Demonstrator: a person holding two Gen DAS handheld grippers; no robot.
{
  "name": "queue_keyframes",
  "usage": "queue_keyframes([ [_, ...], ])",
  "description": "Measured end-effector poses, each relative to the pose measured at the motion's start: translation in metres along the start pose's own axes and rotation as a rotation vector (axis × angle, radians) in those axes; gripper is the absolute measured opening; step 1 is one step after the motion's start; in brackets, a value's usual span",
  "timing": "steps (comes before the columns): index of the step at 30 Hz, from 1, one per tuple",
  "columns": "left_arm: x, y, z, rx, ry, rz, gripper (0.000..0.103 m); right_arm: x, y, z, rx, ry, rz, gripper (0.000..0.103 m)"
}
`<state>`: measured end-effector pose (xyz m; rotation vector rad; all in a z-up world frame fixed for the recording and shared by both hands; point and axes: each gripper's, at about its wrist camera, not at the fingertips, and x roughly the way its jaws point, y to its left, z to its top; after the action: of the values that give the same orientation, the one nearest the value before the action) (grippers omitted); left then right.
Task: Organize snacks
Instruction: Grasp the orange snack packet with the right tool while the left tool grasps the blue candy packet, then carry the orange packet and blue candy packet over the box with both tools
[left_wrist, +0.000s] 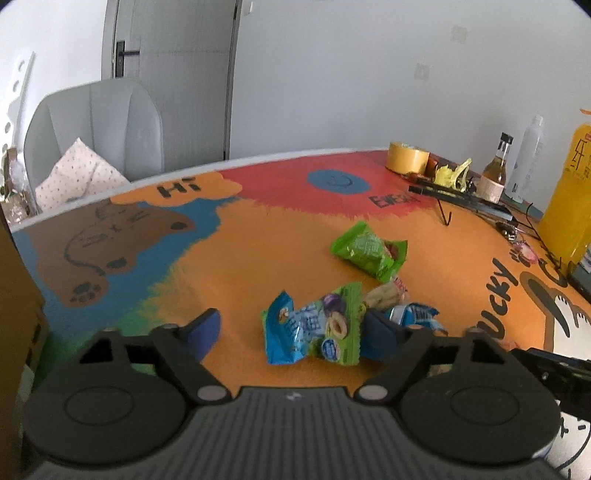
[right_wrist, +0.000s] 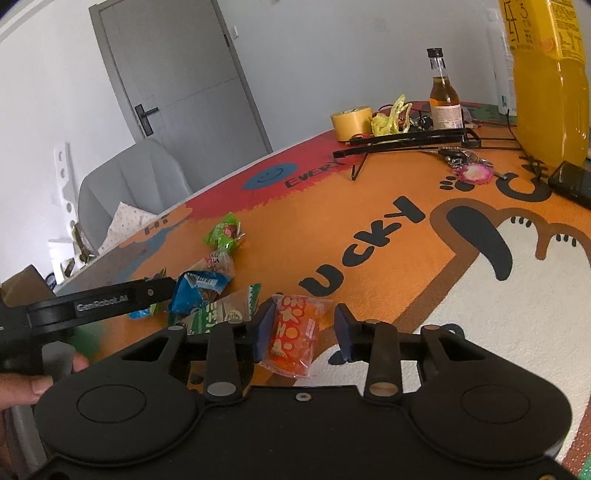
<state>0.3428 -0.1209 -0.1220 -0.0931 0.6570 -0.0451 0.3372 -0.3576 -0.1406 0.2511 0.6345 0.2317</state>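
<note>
The right gripper (right_wrist: 304, 328) is straddling the orange snack packet (right_wrist: 295, 334) on the tabletop (right_wrist: 424, 280), its jaws not yet pressing. Left of that packet, the left gripper (left_wrist: 291, 328) is hanging spread over the blue-green packet (left_wrist: 314, 326) in the snack pile. Pickup looks underway; next, each needs squeezing shut, then lifting.

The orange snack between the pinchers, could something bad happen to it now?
Maybe. The right gripper has the orange snack between its pads with a gap on one side, so the slippery wrapper could slide or get pinched crooked. The left gripper is open around the blue-green packet, with the blue packet right against one finger; it might grab or shove both.
</note>
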Motion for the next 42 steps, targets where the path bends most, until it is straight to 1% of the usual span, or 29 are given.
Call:
queue_keyframes([
  [1, 0.0, 0.0, -0.001, 0.0, -0.005, 0.0, 0.072, 0.0, 0.001, 0.0, -0.003, 0.0, -0.003, 0.034],
  [3, -0.001, -0.001, -0.003, 0.013, -0.01, 0.018, 0.058, -0.002, 0.002, -0.001, -0.005, 0.001, -0.009, 0.03],
  [4, -0.002, -0.001, -0.002, 0.01, -0.011, 0.013, 0.052, -0.002, 0.002, -0.002, -0.002, 0.003, -0.006, 0.029],
  [6, -0.004, 0.0, -0.003, 0.018, -0.01, 0.01, 0.045, -0.004, 0.003, -0.003, 0.001, 0.008, 0.0, 0.027],
  [8, -0.007, 0.0, -0.004, 0.023, -0.006, 0.012, 0.04, -0.006, 0.004, -0.004, -0.001, 0.013, 0.004, 0.024],
  [12, -0.019, 0.005, -0.007, 0.005, 0.005, 0.001, 0.034, -0.011, 0.005, -0.006, 0.004, 0.014, 0.004, 0.019],
  [17, -0.041, 0.012, -0.011, -0.024, 0.012, 0.007, 0.03, -0.025, 0.01, -0.008, 0.011, -0.015, 0.005, 0.017],
  [25, -0.095, 0.022, -0.006, -0.024, -0.043, 0.012, 0.03, -0.049, 0.026, -0.007, 0.013, -0.054, 0.024, 0.017],
  [34, -0.147, 0.038, 0.001, -0.054, -0.106, 0.014, 0.03, -0.075, 0.059, -0.001, -0.024, -0.1, 0.072, 0.017],
  [42, -0.183, 0.06, 0.0, -0.072, -0.148, 0.035, 0.03, -0.09, 0.094, 0.0, -0.065, -0.13, 0.126, 0.017],
])
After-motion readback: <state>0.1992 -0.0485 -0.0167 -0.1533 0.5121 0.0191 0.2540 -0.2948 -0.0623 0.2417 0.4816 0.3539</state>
